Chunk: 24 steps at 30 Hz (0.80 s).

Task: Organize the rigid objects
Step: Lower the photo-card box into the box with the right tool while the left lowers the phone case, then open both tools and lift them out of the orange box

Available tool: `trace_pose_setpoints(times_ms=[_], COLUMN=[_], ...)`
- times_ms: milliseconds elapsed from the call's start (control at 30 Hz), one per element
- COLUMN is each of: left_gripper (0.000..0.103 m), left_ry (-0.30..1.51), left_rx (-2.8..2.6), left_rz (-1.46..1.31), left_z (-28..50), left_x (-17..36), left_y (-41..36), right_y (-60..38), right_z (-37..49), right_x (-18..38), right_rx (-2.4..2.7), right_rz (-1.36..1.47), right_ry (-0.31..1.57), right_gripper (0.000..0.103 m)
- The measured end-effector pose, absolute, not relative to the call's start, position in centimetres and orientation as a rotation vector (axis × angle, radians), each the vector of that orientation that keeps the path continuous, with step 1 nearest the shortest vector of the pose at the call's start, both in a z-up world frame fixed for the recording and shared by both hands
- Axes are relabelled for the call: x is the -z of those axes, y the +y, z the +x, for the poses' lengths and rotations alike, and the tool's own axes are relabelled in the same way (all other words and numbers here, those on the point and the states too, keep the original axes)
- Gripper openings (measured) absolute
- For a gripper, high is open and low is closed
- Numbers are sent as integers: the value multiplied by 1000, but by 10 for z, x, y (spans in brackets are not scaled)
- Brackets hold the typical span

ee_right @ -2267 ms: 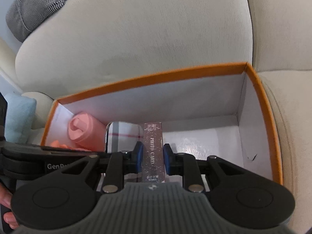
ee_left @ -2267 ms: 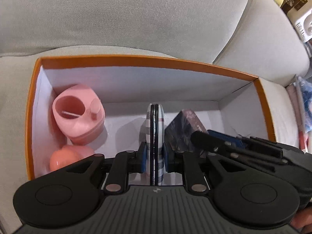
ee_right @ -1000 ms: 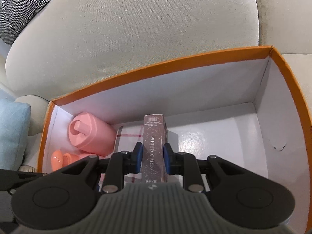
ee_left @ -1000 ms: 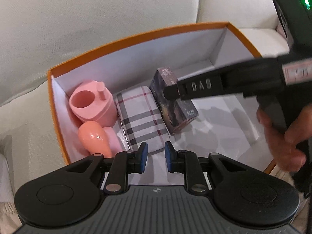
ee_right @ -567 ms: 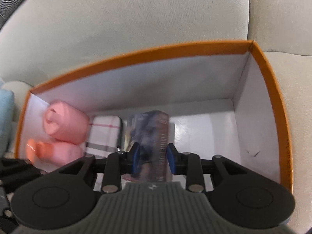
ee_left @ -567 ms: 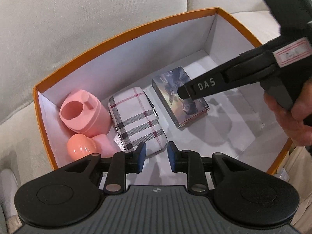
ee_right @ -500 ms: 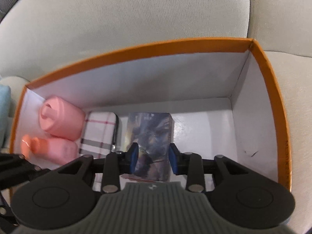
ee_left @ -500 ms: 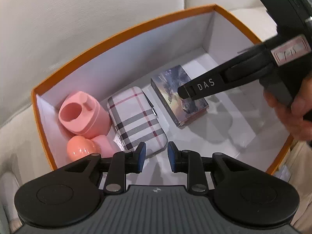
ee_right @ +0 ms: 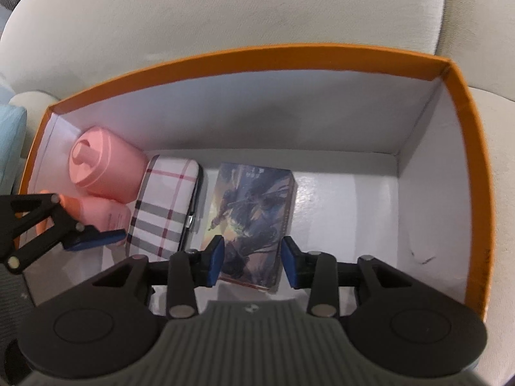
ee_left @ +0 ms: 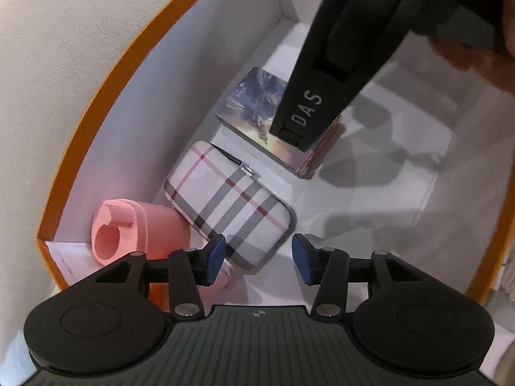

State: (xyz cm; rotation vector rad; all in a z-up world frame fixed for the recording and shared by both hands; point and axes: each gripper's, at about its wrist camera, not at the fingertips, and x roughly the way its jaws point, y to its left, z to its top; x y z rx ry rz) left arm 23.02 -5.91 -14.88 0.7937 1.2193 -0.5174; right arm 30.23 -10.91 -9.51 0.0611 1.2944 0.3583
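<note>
An orange-rimmed white box (ee_right: 264,56) (ee_left: 96,96) sits on a beige sofa. Inside lie a pink jar (ee_right: 103,167) (ee_left: 128,228), a pink bottle with an orange cap (ee_right: 99,214), a plaid case (ee_right: 165,206) (ee_left: 228,202) and a photo card box (ee_right: 254,212) (ee_left: 257,109), all flat on the floor in a row. My left gripper (ee_left: 257,257) is open and empty above the plaid case's near end. My right gripper (ee_right: 251,263) is open, its jaws standing either side of the card box's near end without gripping it.
The right half of the box floor (ee_right: 347,218) holds nothing. Sofa back cushions (ee_right: 225,9) rise behind the box. A light blue cushion (ee_right: 9,141) lies at the left. The right gripper's black body (ee_left: 338,54) crosses the left wrist view above the card box.
Both grippers have opened wider. The card box, held upright a second ago, now lies flat and released. The plaid case lies released too. The left gripper swung left and closer over the box.
</note>
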Motion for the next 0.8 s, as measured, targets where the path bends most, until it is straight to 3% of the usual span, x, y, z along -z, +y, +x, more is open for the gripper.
trace_pose_setpoints(times_ms=[167, 333, 800], left_gripper=[55, 45, 40], left_ry=[1205, 1201, 1214], left_rx=[479, 441, 433], left_rz=[745, 662, 551], left_z=[235, 241, 252], left_x=[152, 151, 147], left_y=[-53, -43, -31], right_y=[-101, -94, -90], right_z=[306, 310, 318], right_x=[97, 98, 98], right_rx=[-390, -418, -378], right_rz=[21, -11, 26], right_ry=[1296, 1284, 1237], right_gripper=[42, 42, 40])
